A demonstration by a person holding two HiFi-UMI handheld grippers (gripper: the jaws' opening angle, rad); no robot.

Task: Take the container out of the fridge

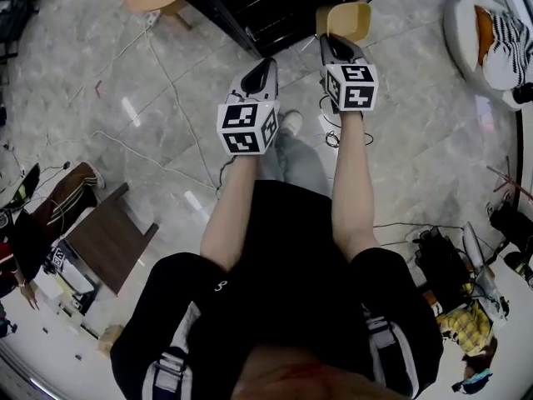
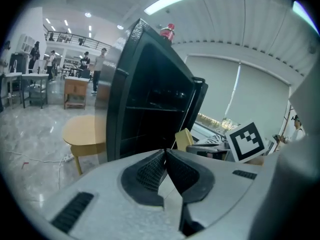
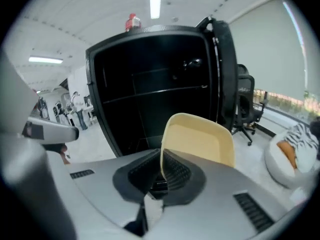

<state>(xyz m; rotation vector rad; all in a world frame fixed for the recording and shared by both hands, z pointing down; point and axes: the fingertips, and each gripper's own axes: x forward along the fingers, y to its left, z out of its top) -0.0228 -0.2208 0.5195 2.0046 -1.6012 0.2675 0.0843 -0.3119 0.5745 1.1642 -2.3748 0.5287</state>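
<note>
A pale yellow container (image 3: pixel 200 139) is held out in front of the black fridge (image 3: pixel 155 89), whose door (image 3: pixel 225 74) stands open to the right. My right gripper (image 3: pixel 161 156) is shut on the container's near rim. From the head view the container (image 1: pixel 343 19) pokes past the right gripper (image 1: pixel 327 40), just before the fridge (image 1: pixel 275 2). My left gripper (image 2: pixel 165 151) is shut with nothing in it, its pads touching. It sits left of the right one (image 1: pixel 268 61). In the left gripper view the container (image 2: pixel 183 138) shows beside the fridge (image 2: pixel 150 109).
A round wooden table (image 2: pixel 85 134) stands left of the fridge. A red bottle (image 3: pixel 132 21) sits on the fridge top. A white cushion (image 1: pixel 483 36) lies at right, an office chair (image 3: pixel 247 104) beyond the door. Cables cross the floor; a brown stool (image 1: pixel 108 240) is at lower left.
</note>
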